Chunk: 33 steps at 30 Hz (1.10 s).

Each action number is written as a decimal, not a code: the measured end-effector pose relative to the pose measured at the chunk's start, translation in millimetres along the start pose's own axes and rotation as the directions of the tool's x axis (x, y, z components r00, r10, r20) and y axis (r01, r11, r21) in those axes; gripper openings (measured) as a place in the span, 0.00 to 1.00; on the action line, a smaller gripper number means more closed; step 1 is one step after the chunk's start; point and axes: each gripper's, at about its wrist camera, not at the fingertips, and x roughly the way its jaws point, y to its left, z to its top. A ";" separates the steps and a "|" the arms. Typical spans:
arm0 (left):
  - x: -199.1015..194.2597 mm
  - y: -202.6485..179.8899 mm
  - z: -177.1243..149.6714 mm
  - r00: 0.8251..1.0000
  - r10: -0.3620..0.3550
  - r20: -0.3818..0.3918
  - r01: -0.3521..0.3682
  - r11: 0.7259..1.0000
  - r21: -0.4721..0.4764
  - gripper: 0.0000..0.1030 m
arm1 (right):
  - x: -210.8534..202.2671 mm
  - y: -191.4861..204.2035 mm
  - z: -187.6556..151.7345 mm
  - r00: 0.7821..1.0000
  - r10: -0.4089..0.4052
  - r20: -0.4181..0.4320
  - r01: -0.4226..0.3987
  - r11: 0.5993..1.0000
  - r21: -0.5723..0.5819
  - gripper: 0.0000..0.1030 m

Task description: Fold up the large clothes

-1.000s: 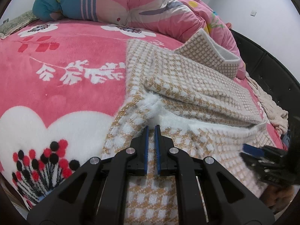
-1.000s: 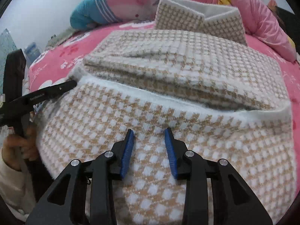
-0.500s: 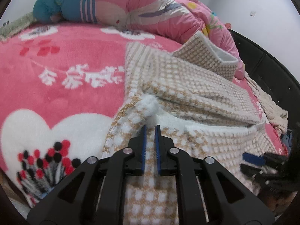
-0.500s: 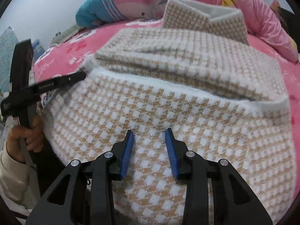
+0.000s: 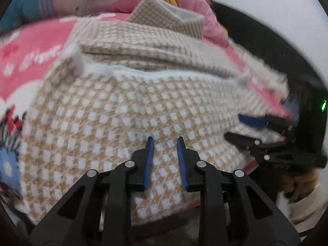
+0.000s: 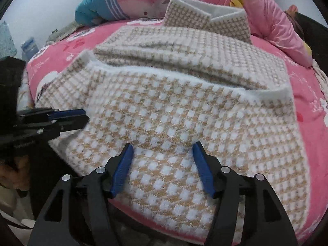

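A tan-and-white checked sweater (image 6: pixel 184 106) lies on the pink bed blanket (image 6: pixel 307 102). Its lower part is folded up over the body, and the collar (image 6: pixel 207 18) sits at the far end. In the left wrist view the sweater (image 5: pixel 143 102) fills the middle, blurred. My left gripper (image 5: pixel 165 141) hovers over the near folded part; its jaws are opening with nothing between them. My right gripper (image 6: pixel 163 145) stands over the near hem, jaws opening wide, also with nothing held. Each gripper shows in the other's view: the left gripper (image 6: pixel 82 115) at the sweater's left edge, the right gripper (image 5: pixel 252 127) at its right edge.
A bunched pink quilt (image 6: pixel 266 10) and a teal cushion (image 6: pixel 94 12) lie at the far end of the bed. A dark bed frame (image 5: pixel 256 41) runs along the right side. A person's hand (image 5: pixel 295 182) holds the right gripper. The bed's near edge drops off just under both grippers.
My left gripper let go of the white folded edge, opened a little and swung right towards the sweater's middle. My right gripper's jaws spread much wider and drew back slightly.
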 end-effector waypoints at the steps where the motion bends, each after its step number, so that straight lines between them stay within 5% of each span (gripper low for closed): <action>1: -3.5 2.3 2.7 1.000 -0.001 0.003 0.001 1.000 -0.014 0.17 | -6.1 -1.2 2.2 1.000 -0.005 0.006 0.005 1.000 0.003 0.57; 4: -21.8 -5.2 5.4 0.998 0.042 0.056 -0.044 0.998 0.036 0.20 | -31.3 -4.5 0.9 0.998 -0.032 0.049 0.032 0.999 0.001 0.57; 8: -34.5 -25.2 5.7 0.994 -0.050 0.097 0.038 0.993 0.113 0.25 | -17.0 -7.4 -12.9 0.994 -0.110 0.002 0.110 0.994 -0.009 0.57; 12: 9.2 -28.2 -0.2 0.998 0.061 -0.025 -0.058 0.991 0.121 0.27 | -0.6 -18.8 -15.9 0.998 -0.067 -0.022 0.068 0.997 0.048 0.59; 18: -16.5 -34.3 4.3 0.997 0.031 0.068 -0.041 0.988 0.150 0.25 | -35.8 -26.0 -16.3 0.988 -0.151 0.019 0.150 0.987 0.049 0.58; 21: -17.6 -40.4 5.4 0.997 -0.021 0.074 0.008 0.985 0.171 0.26 | -10.7 -41.3 -27.2 0.983 -0.180 -0.036 0.182 0.980 0.078 0.58; 24: 16.0 -40.0 -0.8 0.998 0.062 -0.030 -0.056 0.983 0.173 0.28 | -4.7 -43.6 -27.5 0.983 -0.179 -0.036 0.182 0.980 0.079 0.60; 27: 15.0 -33.6 3.8 1.000 0.007 -0.022 -0.005 0.994 0.107 0.28 | -19.4 -45.1 -22.1 0.986 -0.160 -0.040 0.164 0.981 0.106 0.59; 33: 1.5 -32.1 -2.5 0.998 0.063 0.008 -0.063 0.989 0.131 0.27 | -55.9 -11.5 -10.7 0.995 -0.027 0.095 0.026 1.000 0.008 0.59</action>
